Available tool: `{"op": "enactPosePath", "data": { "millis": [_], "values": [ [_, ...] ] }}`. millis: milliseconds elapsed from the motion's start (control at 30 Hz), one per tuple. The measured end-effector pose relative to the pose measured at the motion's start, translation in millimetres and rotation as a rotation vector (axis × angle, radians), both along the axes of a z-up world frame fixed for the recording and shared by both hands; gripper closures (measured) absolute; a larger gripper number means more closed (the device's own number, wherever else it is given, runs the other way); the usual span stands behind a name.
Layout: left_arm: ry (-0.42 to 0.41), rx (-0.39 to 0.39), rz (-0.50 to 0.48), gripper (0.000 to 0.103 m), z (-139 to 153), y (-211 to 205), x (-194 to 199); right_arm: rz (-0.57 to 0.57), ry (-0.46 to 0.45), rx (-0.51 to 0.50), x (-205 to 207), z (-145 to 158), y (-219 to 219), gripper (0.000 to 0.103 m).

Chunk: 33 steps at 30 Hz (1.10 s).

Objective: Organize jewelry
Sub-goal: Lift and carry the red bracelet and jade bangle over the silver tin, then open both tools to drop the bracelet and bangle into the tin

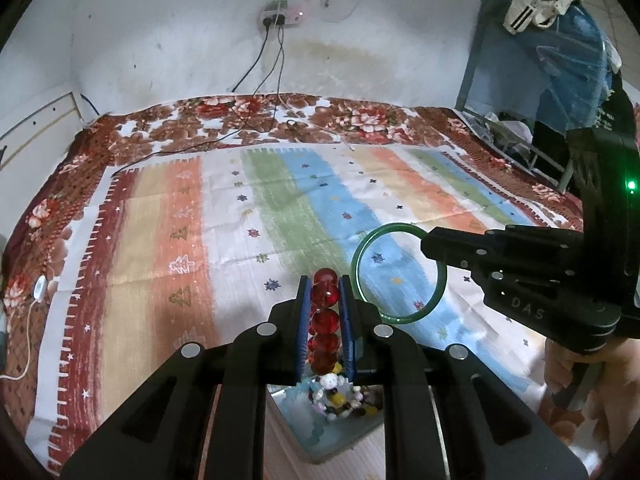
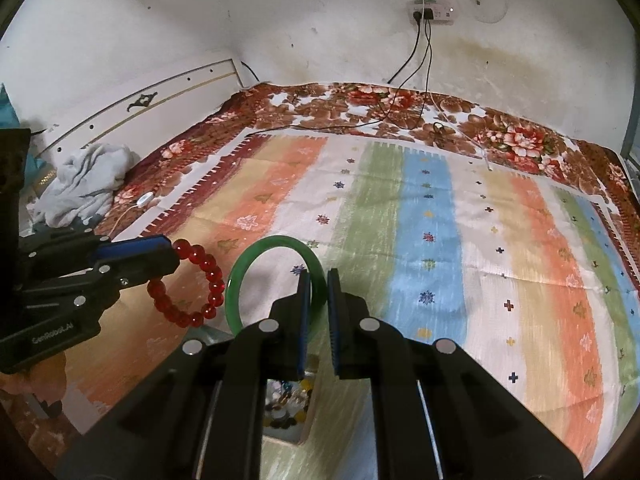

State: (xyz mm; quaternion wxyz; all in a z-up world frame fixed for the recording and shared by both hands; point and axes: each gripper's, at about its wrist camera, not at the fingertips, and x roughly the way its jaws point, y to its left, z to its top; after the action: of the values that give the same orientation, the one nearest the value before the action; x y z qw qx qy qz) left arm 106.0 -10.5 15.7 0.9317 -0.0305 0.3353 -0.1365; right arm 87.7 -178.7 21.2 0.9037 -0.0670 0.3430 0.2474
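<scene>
Left gripper (image 1: 326,292): your pads are pinching the red bead bracelet (image 1: 325,322), held up over the striped cloth (image 1: 248,216) near its front edge.
Right gripper (image 2: 319,280): yours is clamped on the green bangle (image 2: 256,264), also lifted, just beside the bracelet.
Box (image 1: 332,436): sits below both grippers at the cloth's front edge, with mixed beads (image 1: 340,398) inside.
</scene>
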Motion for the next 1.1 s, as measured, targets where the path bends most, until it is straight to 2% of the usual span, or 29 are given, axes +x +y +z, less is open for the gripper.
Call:
{"op": "enactPosePath", "data": {
  "millis": [433, 833, 867, 933, 1000, 1067, 1100],
  "values": [
    [-0.007, 0.002, -0.002, 0.09, -6.7, -2.3, -33.1, 0.049, 0.015, -0.01, -44.6, -10.1, 2.5, 0.094],
    [0.025, 0.009, -0.008, 0.089, -15.2, -3.4, -33.9, 0.056, 0.03, -0.002, -42.4, -18.6, 0.4, 0.092],
    [0.033, 0.004, 0.004, 0.088, -16.2, -2.1, -31.7, 0.04, 0.021, -0.012, -40.0, -19.3, -0.7, 0.088],
    [0.038, -0.002, 0.012, 0.072, -16.7, 0.3, -29.3, 0.029, 0.012, -0.022, -36.7, -19.1, -2.9, 0.079],
    [0.027, 0.02, 0.02, 0.072, -16.5, 1.6, -29.5, 0.018, 0.008, -0.024, -35.4, -19.2, -6.0, 0.074],
    [0.023, 0.026, 0.029, 0.066, -16.3, 3.9, -29.7, 0.005, 0.008, -0.027, -33.7, -19.2, -9.6, 0.071],
    [0.024, 0.02, 0.032, 0.059, -15.9, 5.6, -29.9, 0.003, 0.007, -0.025, -33.1, -18.5, -10.2, 0.069]
  ]
}}
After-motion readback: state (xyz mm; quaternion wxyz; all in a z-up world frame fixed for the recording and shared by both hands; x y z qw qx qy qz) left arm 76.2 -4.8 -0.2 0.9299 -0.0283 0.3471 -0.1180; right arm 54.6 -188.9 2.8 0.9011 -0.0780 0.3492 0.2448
